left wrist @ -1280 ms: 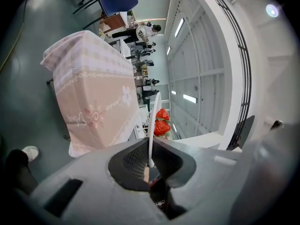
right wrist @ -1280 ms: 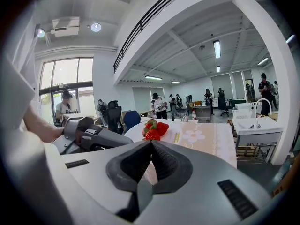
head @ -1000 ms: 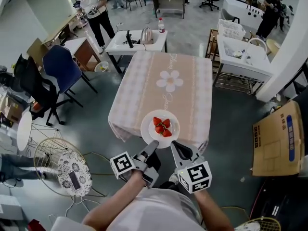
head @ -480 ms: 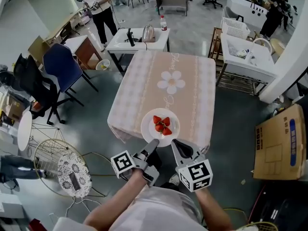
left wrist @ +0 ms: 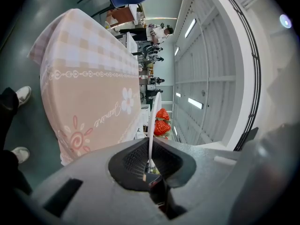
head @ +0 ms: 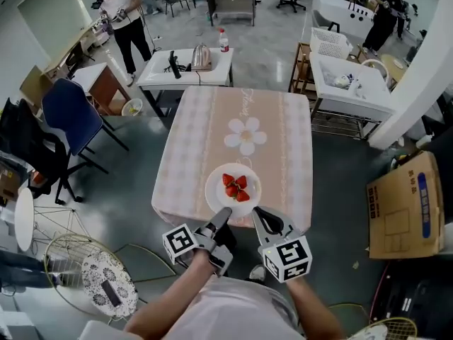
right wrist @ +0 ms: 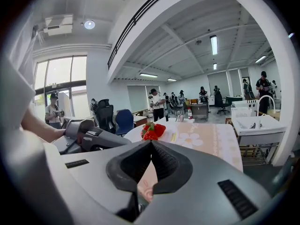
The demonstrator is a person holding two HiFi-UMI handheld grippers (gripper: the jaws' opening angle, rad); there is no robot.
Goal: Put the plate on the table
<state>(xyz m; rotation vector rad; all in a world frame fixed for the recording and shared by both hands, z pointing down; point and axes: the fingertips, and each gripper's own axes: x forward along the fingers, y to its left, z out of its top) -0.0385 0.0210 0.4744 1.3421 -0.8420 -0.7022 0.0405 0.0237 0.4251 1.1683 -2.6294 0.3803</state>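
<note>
Your left gripper (head: 225, 213) is pinching the near rim of the plate (head: 216, 194), its fingers pressing almost together on the thin white edge. Your right gripper (head: 257, 213) is holding its fingers closed on nothing, the tips sitting just at the rim beside the left ones. The plate is stretching forward from both sets of fingertips, carrying strawberries (head: 236, 187) just beyond them. It is hanging over the near end of the table (head: 212, 129); whether it is touching the table is unclear.
</note>
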